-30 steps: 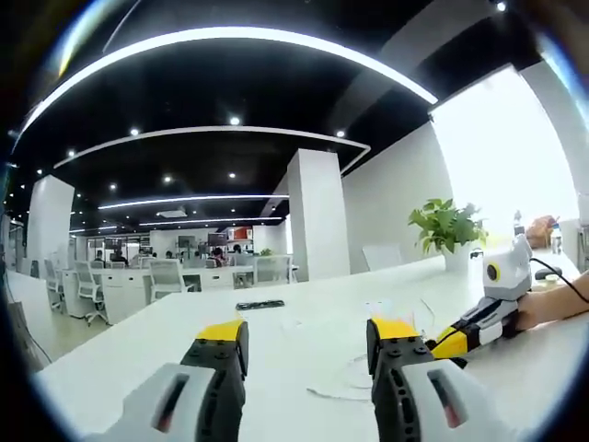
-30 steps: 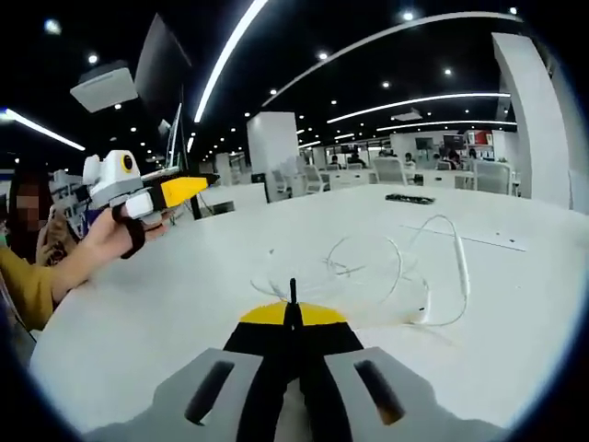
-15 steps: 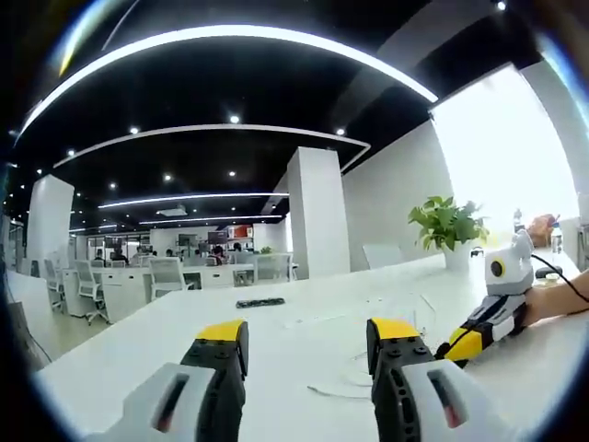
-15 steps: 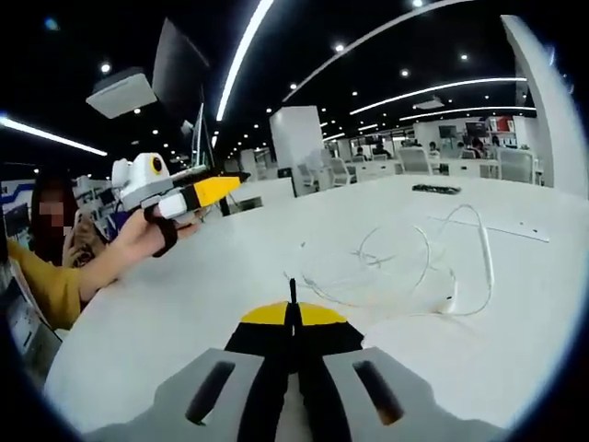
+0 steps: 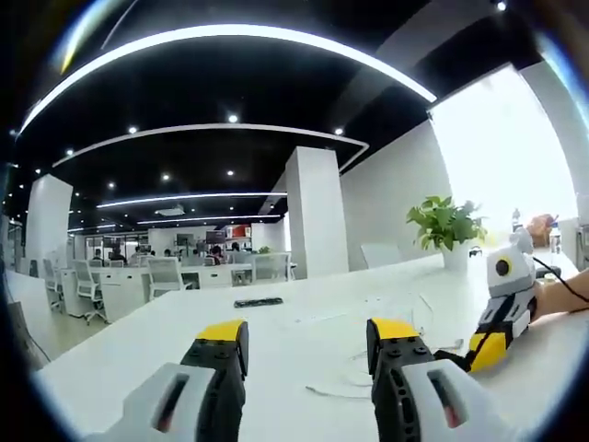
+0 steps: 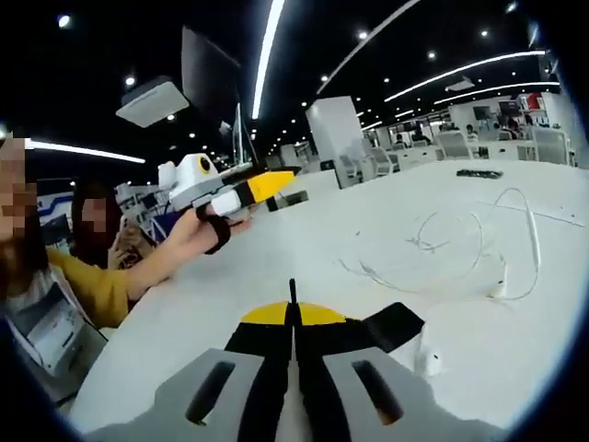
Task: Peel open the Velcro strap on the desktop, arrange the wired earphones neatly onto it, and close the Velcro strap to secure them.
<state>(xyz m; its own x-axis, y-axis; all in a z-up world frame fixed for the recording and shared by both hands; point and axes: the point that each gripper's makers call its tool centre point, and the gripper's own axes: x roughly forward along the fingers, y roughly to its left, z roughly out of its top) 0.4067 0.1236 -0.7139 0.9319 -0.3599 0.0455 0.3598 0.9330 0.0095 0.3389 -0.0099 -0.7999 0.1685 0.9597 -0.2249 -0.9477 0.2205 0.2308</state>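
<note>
Landmark: the white desk (image 5: 304, 341).

Left gripper view, left to right. Rows of office chairs (image 5: 166, 274) stand beyond the desk's far left edge. Left gripper (image 5: 306, 345) is held above the desk's near edge, jaws wide apart, nothing between them. A flat dark object (image 5: 259, 302), possibly the Velcro strap, lies on the desk toward its far side; too small to be sure. The wired earphones (image 5: 359, 373) lie loose on the desk just beyond the right jaw. A potted plant (image 5: 446, 230) stands on the far right of the desk. The right gripper (image 5: 488, 353) tilts tip-down close over the desk's right part.

Right gripper view, left to right. A person in a yellow sleeve (image 6: 92, 285) holds the left gripper above the desk's left side. Right gripper jaws are pressed together; a thin dark strip sticks up between the tips, what it is I cannot tell. The earphone cable sprawls over the desk's right part.
</note>
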